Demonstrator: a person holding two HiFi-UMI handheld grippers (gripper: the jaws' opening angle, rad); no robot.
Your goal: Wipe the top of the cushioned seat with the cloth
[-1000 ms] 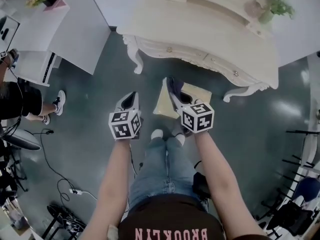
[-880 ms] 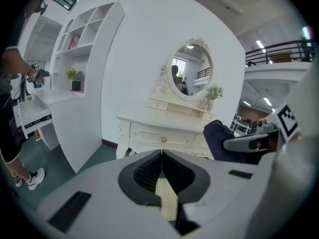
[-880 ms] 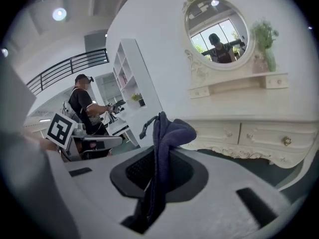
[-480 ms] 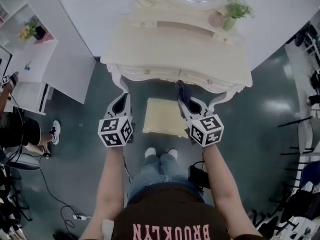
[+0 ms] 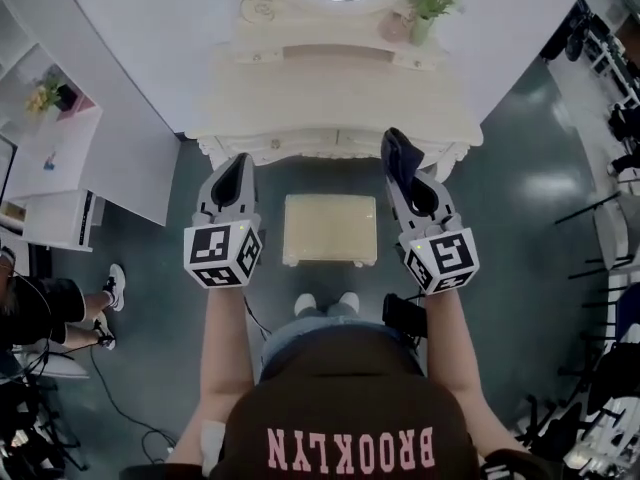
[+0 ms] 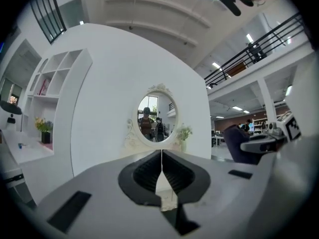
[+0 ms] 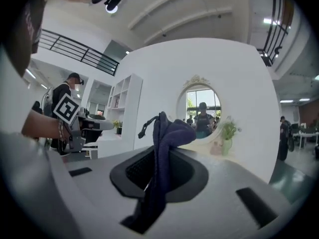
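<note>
- While the right gripper (image 5: 400, 163) is clamped on the dark blue cloth (image 7: 168, 132), which bunches above the jaws and hangs down between them, the left gripper (image 5: 238, 168) has its jaws pressed together on nothing.
- On the back right of the dressing table (image 5: 330, 98) a small pot (image 5: 420, 30) holds a green plant. A pinkish vessel sits just beside it, and its contents cannot be made out.
- On the white shelf unit (image 5: 60, 158) at the left, a dark pot (image 5: 66, 96) holds yellow flowers.
- The cushioned seat (image 5: 330, 230) stands on the floor (image 5: 510, 208) between the two grippers as the head view shows them. Neither gripper touches it.
- The seat's far edge lies close under the table's front edge, between the front legs. Its near edge is just ahead of the person's white shoes (image 5: 325, 302).
- Open floor runs along both short sides of the seat, wider to the right.
- The seat top is a pale cream rectangle with rounded corners.
- The floor is dark grey and glossy, with bright patches of reflected light at the right.
- Behind the table a curved white wall carries a round mirror (image 6: 157, 114) in an ornate frame.
- Cables (image 5: 130, 423) trail over the floor at the lower left, near another person's legs (image 5: 70, 313).
</note>
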